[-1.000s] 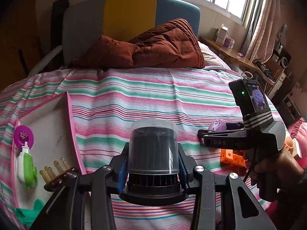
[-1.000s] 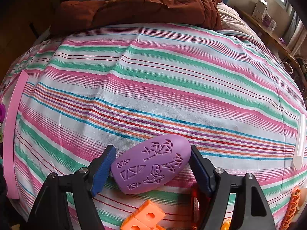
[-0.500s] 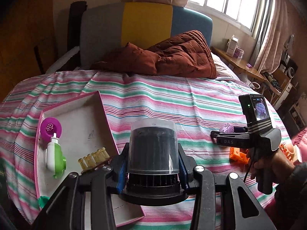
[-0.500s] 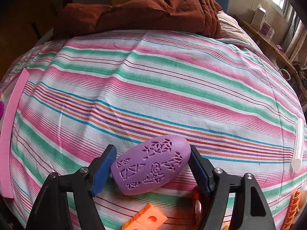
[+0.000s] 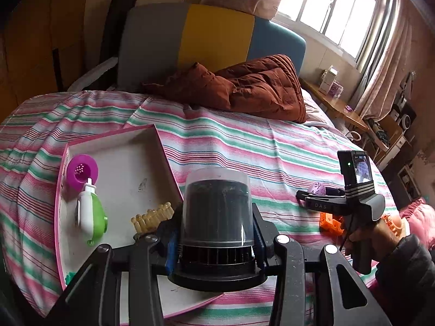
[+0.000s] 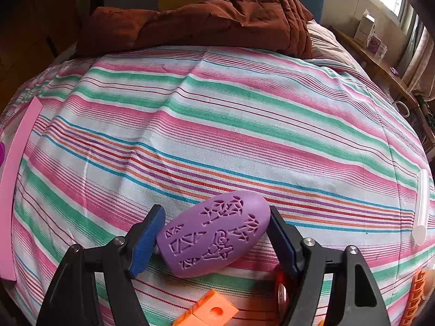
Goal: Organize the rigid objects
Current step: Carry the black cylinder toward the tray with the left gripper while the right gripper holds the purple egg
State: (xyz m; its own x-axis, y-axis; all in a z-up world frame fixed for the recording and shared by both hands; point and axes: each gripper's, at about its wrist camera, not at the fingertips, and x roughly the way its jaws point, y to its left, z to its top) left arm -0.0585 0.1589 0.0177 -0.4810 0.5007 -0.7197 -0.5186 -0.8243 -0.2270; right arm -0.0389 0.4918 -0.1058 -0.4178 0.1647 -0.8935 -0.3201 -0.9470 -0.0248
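1. Bed, striped cover: soft, uneven footing under everything; best to lower loads slowly and let go only once they sit flat.
2. Pink-rimmed tray, ahead-left of the left gripper and partly beneath it: likely drop spot. Bare floor just ahead of the fingers, beyond the tan pegs; green-and-white toy and magenta funnel further left, to be avoided.
3. Left gripper: pinching black canister with clear dome at its lower sides, upright. Worth keeping level while carrying over the rim, then setting base-first.
4. Right gripper: clamped on purple egg-shaped piece, held slantwise just over the bed; blue pads touching both ends. Rounded ends judged slip-prone, so a firm squeeze and no twisting.
5. Orange blocks directly below the right gripper, cut off by the frame edge; count and shape unclear.
6. White stick far right, partly cropped; identity uncertain.
7. Tray's near corner hidden behind the left gripper body; green item at the near-left rim mostly covered.
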